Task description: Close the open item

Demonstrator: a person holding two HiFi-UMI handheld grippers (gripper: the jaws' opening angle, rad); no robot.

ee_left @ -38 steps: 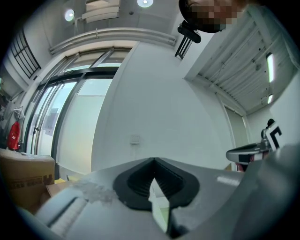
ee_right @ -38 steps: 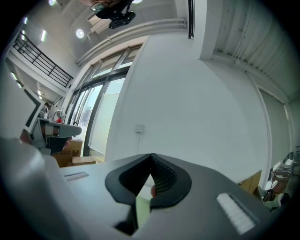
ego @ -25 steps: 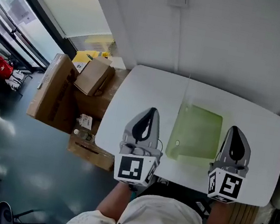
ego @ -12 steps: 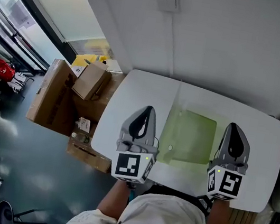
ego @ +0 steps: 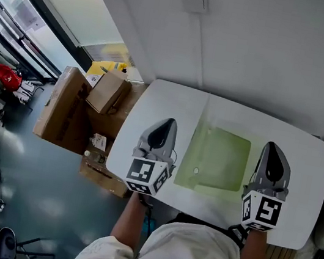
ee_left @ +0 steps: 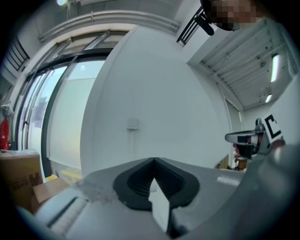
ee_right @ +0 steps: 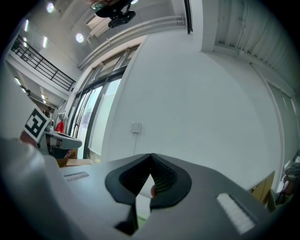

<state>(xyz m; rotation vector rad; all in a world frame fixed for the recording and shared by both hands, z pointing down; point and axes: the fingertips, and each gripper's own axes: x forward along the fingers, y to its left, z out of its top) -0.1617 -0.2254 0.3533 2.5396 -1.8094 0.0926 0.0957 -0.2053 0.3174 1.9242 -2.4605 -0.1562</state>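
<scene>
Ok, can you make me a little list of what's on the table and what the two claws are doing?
table: white table
on it: one flat green folder, with a small round snap near its left side
left claw: left claw shut, empty, left of the folder
right claw: right claw shut, empty, right of the folder
holding the folder: neither claw
beside the table: cardboard boxes on the floor
</scene>
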